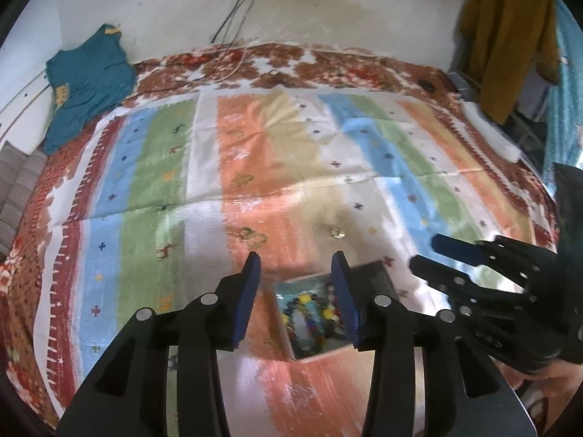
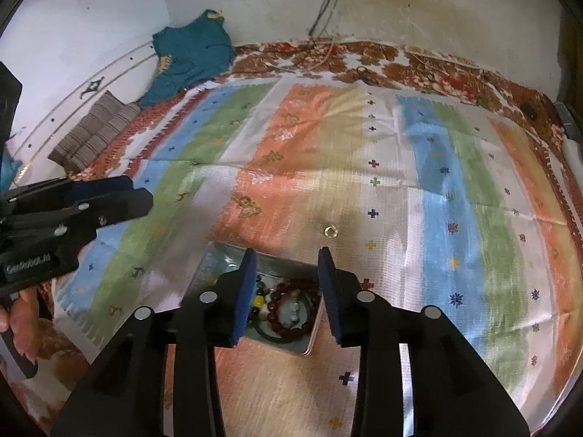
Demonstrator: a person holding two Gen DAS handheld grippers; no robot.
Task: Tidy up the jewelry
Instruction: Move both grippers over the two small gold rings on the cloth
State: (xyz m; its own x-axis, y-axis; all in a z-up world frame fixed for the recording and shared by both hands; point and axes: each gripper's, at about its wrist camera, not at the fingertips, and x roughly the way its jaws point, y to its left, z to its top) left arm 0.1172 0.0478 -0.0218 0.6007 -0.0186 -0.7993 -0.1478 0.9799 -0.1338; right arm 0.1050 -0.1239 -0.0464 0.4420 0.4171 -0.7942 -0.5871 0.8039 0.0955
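An open metal jewelry box (image 2: 215, 258) lies on the striped bedspread and holds bead bracelets, among them a dark red one (image 2: 288, 309). It also shows in the left wrist view (image 1: 288, 324) with colourful beads inside. A small gold ring (image 2: 331, 232) lies on the cloth just beyond the box; it also shows in the left wrist view (image 1: 337, 232). My right gripper (image 2: 286, 284) is open and empty above the box. My left gripper (image 1: 297, 287) is open and empty above the box's left part.
A teal garment (image 2: 189, 54) and a striped cushion (image 2: 94, 127) lie at the bed's far left. Cables (image 2: 324, 11) hang from a wall socket. A mustard garment (image 1: 510, 36) hangs at the far right. The bedspread (image 2: 437, 182) spreads wide around the box.
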